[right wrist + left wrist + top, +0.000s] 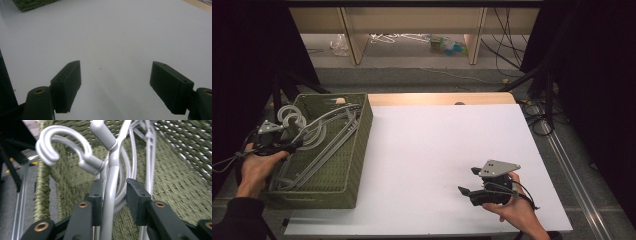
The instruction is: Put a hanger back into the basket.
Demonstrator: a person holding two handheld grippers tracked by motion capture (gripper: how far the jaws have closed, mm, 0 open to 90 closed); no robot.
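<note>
In the left gripper view, the left gripper (pixel 113 195) has its two black jaws standing a little apart with a grey hanger (pixel 111 195) running upright between them. The hanger's stem lies against the inner face of the left-hand jaw, while a clear gap separates it from the right-hand jaw, so the pads do not press on it from both sides; the jaws are narrow but loose around it. Just beyond the jaw tips the stem rises to a thick grey collar and a curled hook (pixel 62 142), which arches over toward the left of that view. More grey hangers lie behind it, their thin bars stretching away along the floor of the green woven basket (pixel 180 182).

From the high view, the left gripper (pixel 287 145) sits at the near left rim of the basket (pixel 357 150), held by the person's left hand (pixel 257 167), and the hanger hooks (pixel 292 117) stick up above the basket's left wall just past it. The hangers' long bars run diagonally toward the basket's far right corner.

The right gripper (pixel 467 182) rests low over the white table (pixel 427 150), well apart from the basket, in the right hand (pixel 512 210). In the right gripper view its jaws (pixel 116 85) stand wide, with nothing but bare white tabletop between them.
</note>
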